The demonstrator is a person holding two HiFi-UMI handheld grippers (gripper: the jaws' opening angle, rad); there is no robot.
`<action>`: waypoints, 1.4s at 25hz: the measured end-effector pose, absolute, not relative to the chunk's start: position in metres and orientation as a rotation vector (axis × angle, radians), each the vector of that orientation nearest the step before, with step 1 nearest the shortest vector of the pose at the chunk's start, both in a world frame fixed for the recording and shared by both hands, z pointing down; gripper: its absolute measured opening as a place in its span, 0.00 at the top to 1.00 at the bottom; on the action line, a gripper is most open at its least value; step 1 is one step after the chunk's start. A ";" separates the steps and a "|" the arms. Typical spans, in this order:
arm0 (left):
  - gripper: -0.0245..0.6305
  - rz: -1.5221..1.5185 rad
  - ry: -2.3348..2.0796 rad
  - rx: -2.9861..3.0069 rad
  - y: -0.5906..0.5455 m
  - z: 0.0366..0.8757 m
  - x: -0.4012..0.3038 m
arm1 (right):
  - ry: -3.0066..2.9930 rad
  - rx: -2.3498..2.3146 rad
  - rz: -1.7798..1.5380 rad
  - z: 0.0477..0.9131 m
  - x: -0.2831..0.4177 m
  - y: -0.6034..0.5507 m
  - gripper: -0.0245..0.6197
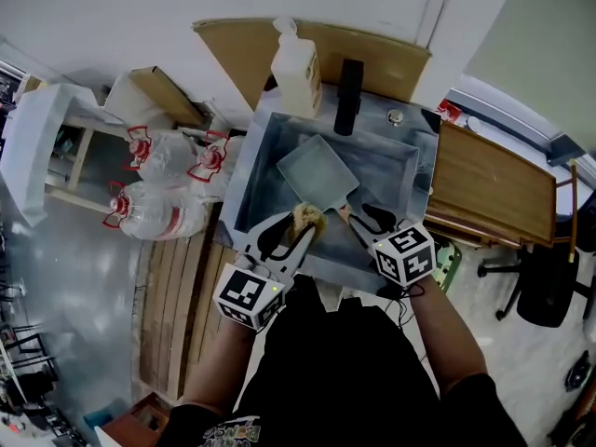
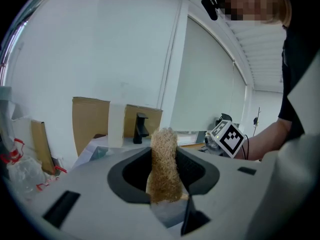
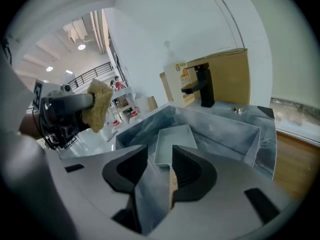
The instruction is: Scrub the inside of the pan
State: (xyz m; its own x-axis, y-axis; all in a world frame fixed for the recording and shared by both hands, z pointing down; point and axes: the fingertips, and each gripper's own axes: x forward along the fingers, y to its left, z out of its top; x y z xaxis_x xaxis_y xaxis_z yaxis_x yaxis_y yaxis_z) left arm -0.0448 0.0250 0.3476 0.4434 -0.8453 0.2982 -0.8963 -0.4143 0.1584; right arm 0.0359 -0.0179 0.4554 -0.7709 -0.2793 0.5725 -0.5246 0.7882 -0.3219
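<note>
Left gripper (image 1: 300,229) jaws clamped on a scrubber (image 2: 164,166) — right gripper (image 1: 361,218) just beside it, jaws apart.

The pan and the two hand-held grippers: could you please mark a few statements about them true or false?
1. The left hand-held gripper is shut on a scrub pad. True.
2. The pan lies on the wooden counter. False: it lies in the sink.
3. The right hand-held gripper is shut tight. False: its jaws stand apart.
4. A black tap stands behind the sink. True.
</note>
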 end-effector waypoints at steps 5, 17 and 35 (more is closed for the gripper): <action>0.74 0.257 -1.405 2.426 0.007 0.359 -0.053 | -2.351 0.600 0.665 0.485 0.027 -0.019 0.69; 0.74 0.301 -1.241 2.440 -0.026 0.387 -0.066 | -2.101 0.596 0.702 0.543 0.018 -0.018 0.65; 0.74 0.363 -1.085 2.389 -0.054 0.436 -0.084 | -1.867 0.594 0.727 0.611 0.015 -0.016 0.61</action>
State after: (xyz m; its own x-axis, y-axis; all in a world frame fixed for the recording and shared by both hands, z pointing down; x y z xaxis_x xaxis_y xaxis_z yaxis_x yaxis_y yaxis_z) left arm -0.0839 -0.0540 0.4357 0.6489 -0.6304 0.4259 -0.7599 -0.5653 0.3210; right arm 0.0145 -0.0162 0.6111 -0.3753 -0.0779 0.9236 -0.6817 0.6984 -0.2180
